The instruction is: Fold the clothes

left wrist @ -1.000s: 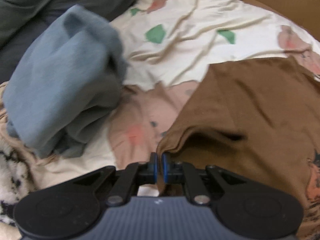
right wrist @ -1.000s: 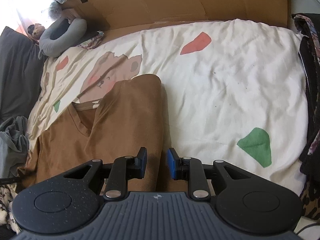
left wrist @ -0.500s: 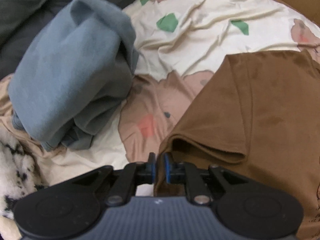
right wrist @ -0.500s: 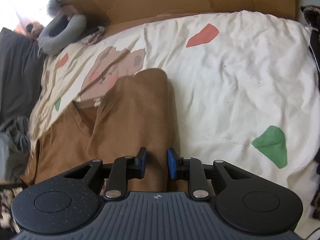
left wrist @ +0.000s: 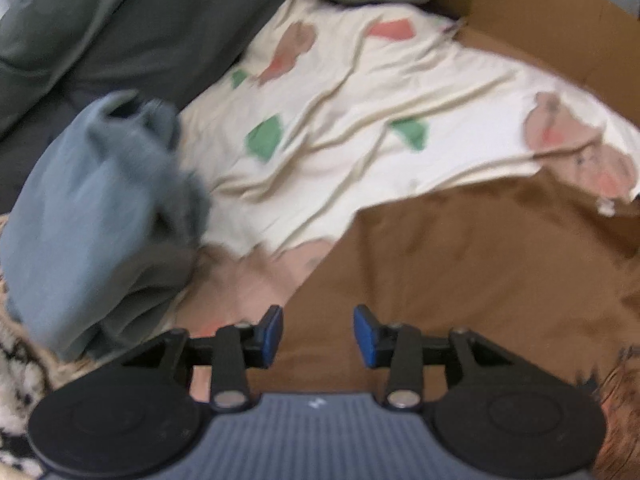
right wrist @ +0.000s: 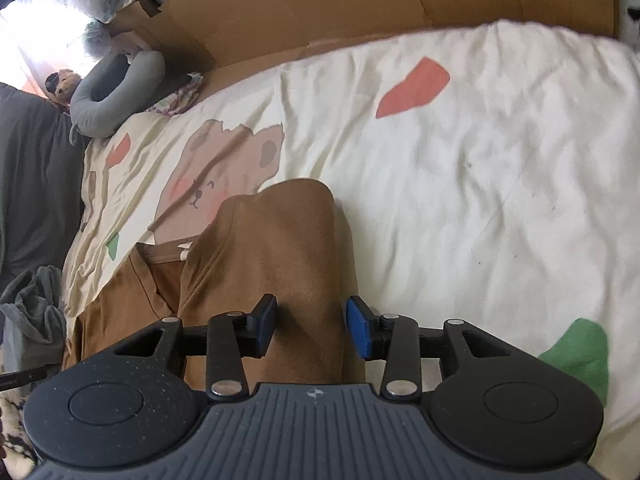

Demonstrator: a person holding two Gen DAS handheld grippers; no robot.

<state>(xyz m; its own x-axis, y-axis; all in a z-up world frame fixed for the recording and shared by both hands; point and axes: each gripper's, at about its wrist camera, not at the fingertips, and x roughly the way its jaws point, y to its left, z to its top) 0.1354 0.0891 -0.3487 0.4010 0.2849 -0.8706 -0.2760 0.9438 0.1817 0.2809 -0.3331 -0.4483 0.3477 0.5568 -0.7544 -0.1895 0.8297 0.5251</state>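
Observation:
A brown T-shirt (left wrist: 460, 264) lies flat on the cream bear-print sheet (left wrist: 360, 128). My left gripper (left wrist: 318, 334) hovers over the shirt's near edge, its jaws opening with nothing pinched between the blue pads. In the right wrist view the same brown T-shirt (right wrist: 276, 248) has one side folded over into a long strip, its neckline to the left. My right gripper (right wrist: 310, 328) is over the near end of that strip, jaws opening, with cloth below the gap but not pressed by the pads.
A crumpled blue-grey garment (left wrist: 96, 224) sits left of the shirt. Dark bedding (left wrist: 120, 28) lies behind it. A grey neck pillow (right wrist: 116, 96) and cardboard (right wrist: 360, 4) border the far side of the sheet (right wrist: 480, 184). A patterned blanket (left wrist: 16, 380) is at the near left.
My left gripper let go of the brown shirt's edge and its jaws spread; the lifted fold now lies flat. My right gripper's jaws widened over the folded strip and moved in a little.

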